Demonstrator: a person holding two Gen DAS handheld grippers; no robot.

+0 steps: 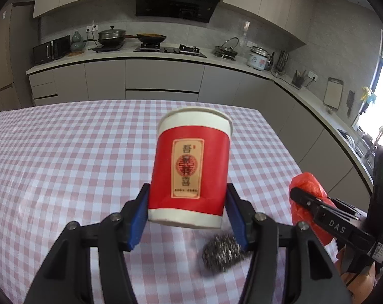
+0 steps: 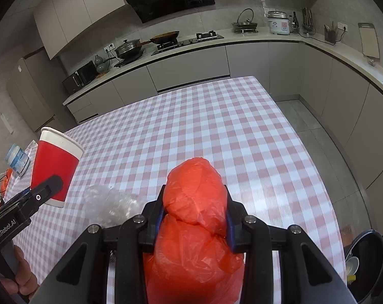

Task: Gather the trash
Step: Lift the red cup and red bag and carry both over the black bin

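My left gripper [image 1: 187, 207] is shut on a red and white paper cup [image 1: 191, 167], held upright above the checked table [image 1: 64, 152]; the cup also shows in the right wrist view [image 2: 56, 167]. My right gripper [image 2: 195, 215] is shut on a crumpled red plastic bag [image 2: 195, 202], held above the table near its right side; the bag also shows in the left wrist view [image 1: 309, 202]. A steel wool scrubber [image 1: 222, 253] lies on the table below the cup. A crumpled clear plastic wrap [image 2: 110, 202] lies on the table left of the bag.
A round black bin [image 2: 366, 261] with trash inside stands on the floor off the table's right edge. A small plastic bottle [image 2: 16, 159] lies at the table's far left. Kitchen counters with stove and pots run along the back and right walls.
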